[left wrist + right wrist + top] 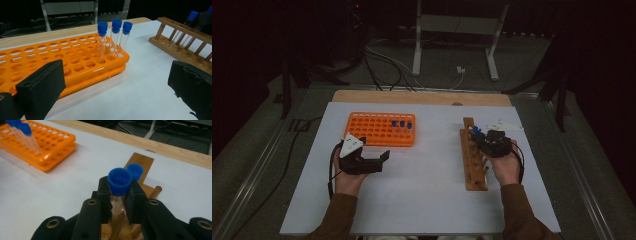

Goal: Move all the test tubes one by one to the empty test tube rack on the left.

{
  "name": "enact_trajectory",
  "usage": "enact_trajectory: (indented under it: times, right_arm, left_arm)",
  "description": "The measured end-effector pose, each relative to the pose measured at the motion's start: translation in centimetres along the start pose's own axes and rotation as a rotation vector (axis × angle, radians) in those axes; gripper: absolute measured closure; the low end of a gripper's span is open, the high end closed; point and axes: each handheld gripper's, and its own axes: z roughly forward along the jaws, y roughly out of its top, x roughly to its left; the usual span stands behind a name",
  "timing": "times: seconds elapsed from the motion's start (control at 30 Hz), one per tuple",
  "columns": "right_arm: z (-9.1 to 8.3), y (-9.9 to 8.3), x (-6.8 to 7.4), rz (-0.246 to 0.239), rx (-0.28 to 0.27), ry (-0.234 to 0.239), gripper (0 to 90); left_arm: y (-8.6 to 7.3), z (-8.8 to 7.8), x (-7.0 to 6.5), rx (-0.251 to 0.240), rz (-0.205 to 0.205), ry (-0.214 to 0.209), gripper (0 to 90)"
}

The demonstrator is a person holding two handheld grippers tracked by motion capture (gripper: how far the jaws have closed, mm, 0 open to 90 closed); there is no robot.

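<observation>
My right hand-held gripper (pixel 120 195) is clamping a tube (pixel 119 182) just under its cap, over the wooden rack (pixel 472 165); my left hand-held gripper (pixel 373 157) is gaping wide, holding nothing.

My left gripper (pixel 371 161) rests with jaws spread wide, while my right gripper (pixel 484 141) is clamped tight, both forearms extended forward.

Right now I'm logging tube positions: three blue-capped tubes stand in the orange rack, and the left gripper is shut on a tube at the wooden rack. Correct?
Wrong gripper. The right gripper is shut on that blue-capped tube at the wooden rack, as the right gripper view shows. Three tubes do stand in the orange rack.
</observation>
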Motion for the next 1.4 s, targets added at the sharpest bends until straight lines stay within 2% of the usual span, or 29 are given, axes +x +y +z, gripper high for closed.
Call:
enact_trajectory:
  times: [0.3, 0.63, 0.93, 1.0, 1.2, 1.3, 1.4]
  right_arm:
    - [-0.7, 1.1, -0.4, 0.024, -0.036, 0.009, 76.2]
    - [-1.5, 2.4, -0.2, 0.012, -0.066, 0.014, 76.3]
    - [-2.4, 3.1, 0.6, -0.020, -0.096, 0.014, 76.2]
    - [-2.6, 3.3, 0.7, -0.019, -0.106, 0.026, 76.3]
    - [-2.7, 4.0, 1.9, -0.047, -0.121, 0.066, 76.2]
    - [-2.1, 4.1, 3.1, -0.074, -0.111, 0.089, 76.2]
    - [-1.4, 4.1, 4.0, -0.081, -0.104, 0.111, 76.2]
  left_arm:
    - [0.0, 0.0, 0.0, -0.001, -0.001, 0.000, 1.6]
    - [0.0, 0.0, 0.0, -0.003, -0.003, -0.003, 1.6]
    - [0.1, 0.0, -0.2, -0.001, 0.002, -0.006, 1.7]
    - [0.1, 0.0, -0.2, -0.002, 0.001, -0.006, 1.6]
    - [0.3, 0.0, -0.3, -0.006, 0.006, -0.007, 1.7]
    - [0.4, -0.1, -0.4, -0.008, 0.009, -0.010, 1.7]
    - [0.4, 0.0, -0.5, -0.010, 0.013, -0.014, 1.8]
